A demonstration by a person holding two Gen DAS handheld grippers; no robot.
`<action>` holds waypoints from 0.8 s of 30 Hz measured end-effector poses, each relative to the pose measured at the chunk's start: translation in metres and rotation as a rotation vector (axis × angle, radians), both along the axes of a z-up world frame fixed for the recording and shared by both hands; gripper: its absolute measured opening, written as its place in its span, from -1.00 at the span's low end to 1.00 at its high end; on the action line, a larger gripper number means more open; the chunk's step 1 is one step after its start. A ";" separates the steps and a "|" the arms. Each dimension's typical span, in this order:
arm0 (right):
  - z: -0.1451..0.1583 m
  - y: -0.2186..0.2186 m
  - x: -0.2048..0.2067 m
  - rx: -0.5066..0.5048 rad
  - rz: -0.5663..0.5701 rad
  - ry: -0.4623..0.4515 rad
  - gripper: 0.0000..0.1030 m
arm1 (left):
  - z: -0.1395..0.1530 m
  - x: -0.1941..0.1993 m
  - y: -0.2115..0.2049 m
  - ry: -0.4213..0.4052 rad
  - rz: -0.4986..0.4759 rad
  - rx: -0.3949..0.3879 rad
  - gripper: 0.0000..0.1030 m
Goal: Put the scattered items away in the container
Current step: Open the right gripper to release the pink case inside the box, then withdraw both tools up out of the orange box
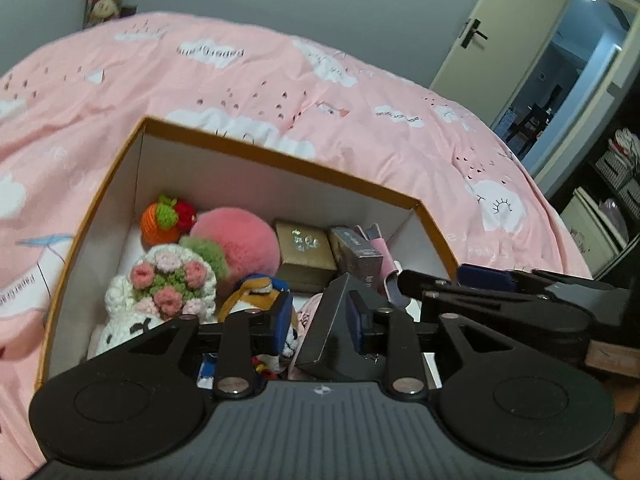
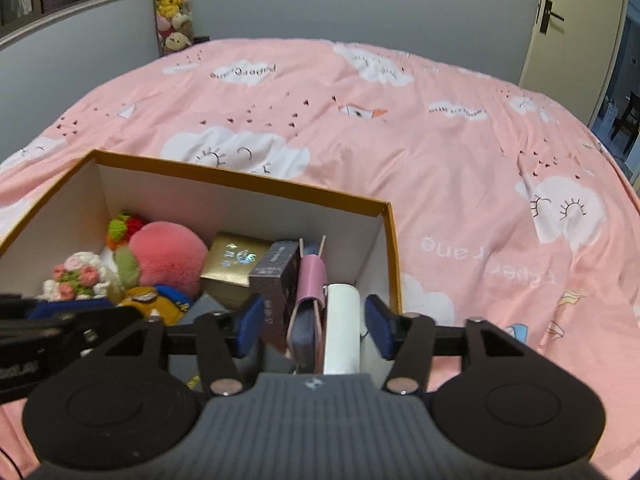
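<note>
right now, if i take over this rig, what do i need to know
Left claw: open, with a black box loose in its opening, inside the cardboard box.
Right claw: open, straddling a white roll already in the box's right end.
Done: plush toys, gold case and pink wallet are in too.
Left: no loose items show on the pink bedspread; lift both claws clear and check out of view.

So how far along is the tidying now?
Nearly finished, it seems. The cardboard box already holds a pink plush, a gold case and more. The right hand-held gripper stands open around a white roll inside it; the left hand-held gripper is open at a black box, also inside. No loose items show on the duvet.
</note>
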State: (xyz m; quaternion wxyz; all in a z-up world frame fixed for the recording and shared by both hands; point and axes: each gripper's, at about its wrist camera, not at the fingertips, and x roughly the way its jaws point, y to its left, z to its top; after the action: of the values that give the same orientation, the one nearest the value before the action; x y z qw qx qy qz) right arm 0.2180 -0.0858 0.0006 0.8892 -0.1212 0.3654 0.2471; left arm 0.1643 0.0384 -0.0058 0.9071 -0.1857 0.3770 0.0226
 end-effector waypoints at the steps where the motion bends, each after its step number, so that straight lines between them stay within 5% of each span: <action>1: 0.002 -0.002 -0.005 0.009 0.000 -0.010 0.31 | 0.002 -0.001 -0.003 -0.006 0.000 0.021 -0.28; 14: 0.016 -0.030 -0.055 0.090 -0.063 -0.128 0.76 | 0.024 -0.033 -0.013 -0.125 0.041 0.175 0.25; 24: -0.005 -0.041 -0.070 0.128 -0.094 -0.075 0.80 | 0.013 -0.054 -0.005 -0.121 0.028 0.172 0.28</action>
State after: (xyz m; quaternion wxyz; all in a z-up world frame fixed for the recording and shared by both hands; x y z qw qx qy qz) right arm 0.1485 -0.1269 -0.0044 0.9189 -0.0559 0.3204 0.2232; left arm 0.1103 0.0336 0.0072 0.9405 -0.1133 0.3154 0.0562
